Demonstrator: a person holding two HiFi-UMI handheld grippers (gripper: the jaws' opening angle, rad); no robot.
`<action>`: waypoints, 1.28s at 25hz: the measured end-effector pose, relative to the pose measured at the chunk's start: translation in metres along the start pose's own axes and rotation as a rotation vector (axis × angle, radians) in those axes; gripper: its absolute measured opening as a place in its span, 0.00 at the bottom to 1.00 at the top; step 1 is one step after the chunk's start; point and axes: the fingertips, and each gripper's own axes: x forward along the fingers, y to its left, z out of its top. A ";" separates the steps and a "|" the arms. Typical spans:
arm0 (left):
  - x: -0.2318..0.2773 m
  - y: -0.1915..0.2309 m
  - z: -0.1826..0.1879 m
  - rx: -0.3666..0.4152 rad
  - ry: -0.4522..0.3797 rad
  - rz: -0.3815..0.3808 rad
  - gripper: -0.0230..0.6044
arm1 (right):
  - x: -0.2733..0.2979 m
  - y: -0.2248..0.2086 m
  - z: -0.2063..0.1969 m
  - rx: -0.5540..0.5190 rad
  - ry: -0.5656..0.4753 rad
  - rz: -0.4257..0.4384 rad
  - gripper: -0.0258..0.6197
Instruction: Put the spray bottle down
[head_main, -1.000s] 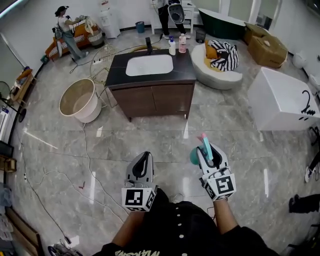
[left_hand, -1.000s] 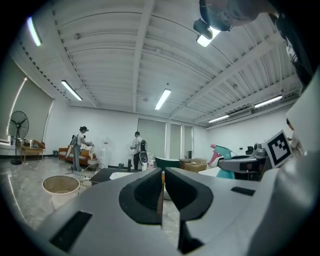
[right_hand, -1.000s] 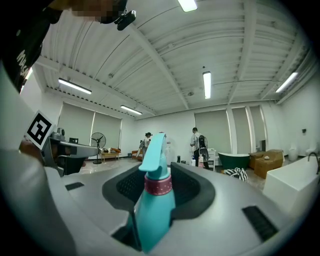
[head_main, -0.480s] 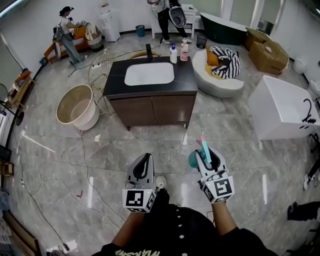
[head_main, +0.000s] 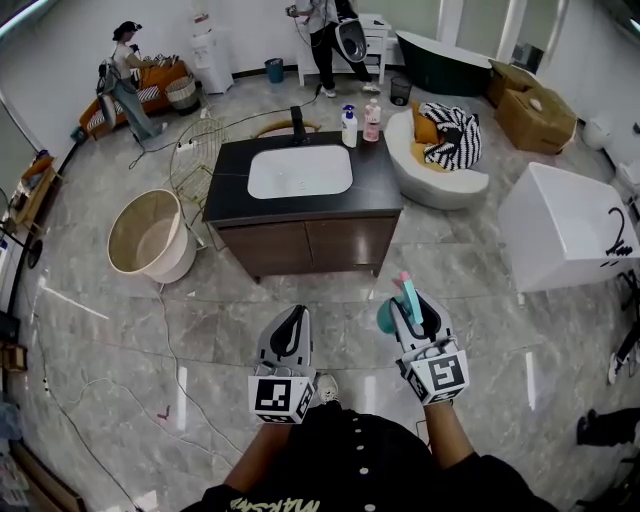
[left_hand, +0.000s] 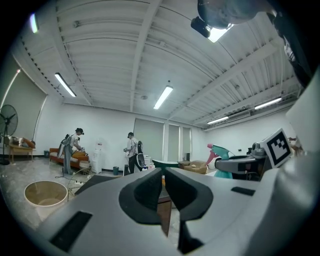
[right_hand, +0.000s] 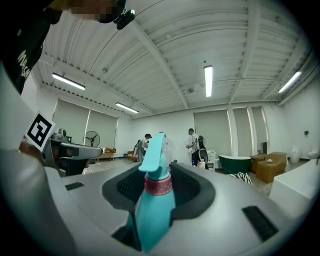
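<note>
Teal plastic spray bottle (right_hand: 155, 200) with a red collar stands upright, clamped between the jaws of the right gripper (head_main: 410, 303) over the grey marble floor (head_main: 200, 310). Beside it, the left gripper (head_main: 292, 318) is empty, jaws together. Beyond stands a dark-topped wooden vanity worktop (head_main: 370, 195).

Spray bottle (right_hand: 154, 202): teal body, pink dotted collar band, teal trigger head with a pink nozzle tip. Clamped at the neck and shoulder between the jaws of the right hand-held gripper (head_main: 416, 300). Stands upright in the right gripper view, resting on no surface.
</note>
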 end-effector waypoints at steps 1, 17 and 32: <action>0.007 0.006 0.001 0.001 -0.001 -0.004 0.08 | 0.009 0.000 0.001 0.000 -0.001 -0.002 0.26; 0.088 0.071 -0.010 -0.005 0.025 -0.063 0.08 | 0.103 -0.018 -0.013 0.006 0.027 -0.061 0.26; 0.227 0.106 -0.008 0.005 0.025 -0.067 0.08 | 0.220 -0.105 -0.022 0.012 0.024 -0.086 0.26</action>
